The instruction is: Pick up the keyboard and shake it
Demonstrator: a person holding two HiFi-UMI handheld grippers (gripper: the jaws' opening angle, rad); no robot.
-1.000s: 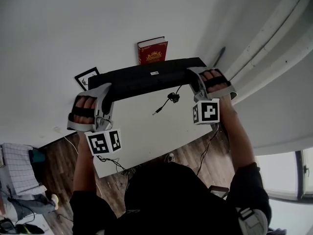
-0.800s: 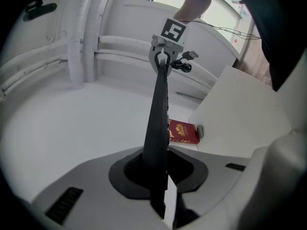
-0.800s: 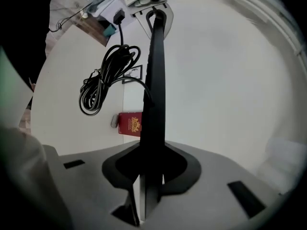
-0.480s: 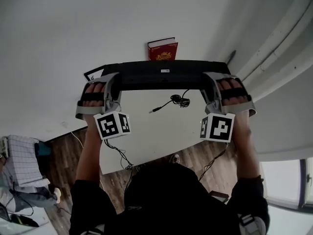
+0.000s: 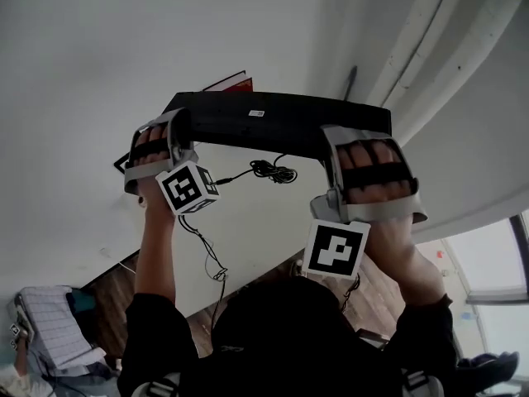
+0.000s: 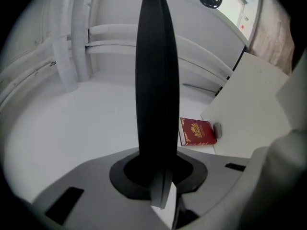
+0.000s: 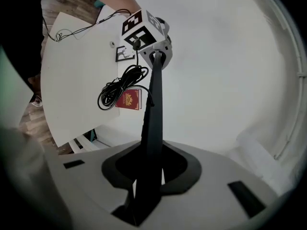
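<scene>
Both arms outstretched, keyboard [image 5: 281, 122] held clear of bench [image 5: 248, 222]. Left hand-held gripper [image 5: 183, 129] clamped on its left end; right hand-held gripper [image 5: 332, 141], jaws just closing tighter, on right end.

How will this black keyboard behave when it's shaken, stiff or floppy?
Likely stiff: the keyboard, held in the air, looks straight end to end, no sag. Its thin profile suggests it's light. The loose cable will probably swing about.

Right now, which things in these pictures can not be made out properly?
Head view: the keyboard shows only its labelled underside, no keys; the red book is mostly behind it.
Left gripper view: the keyboard's far end is cut by the top edge; the small grey object beside the book is too small to name.
</scene>
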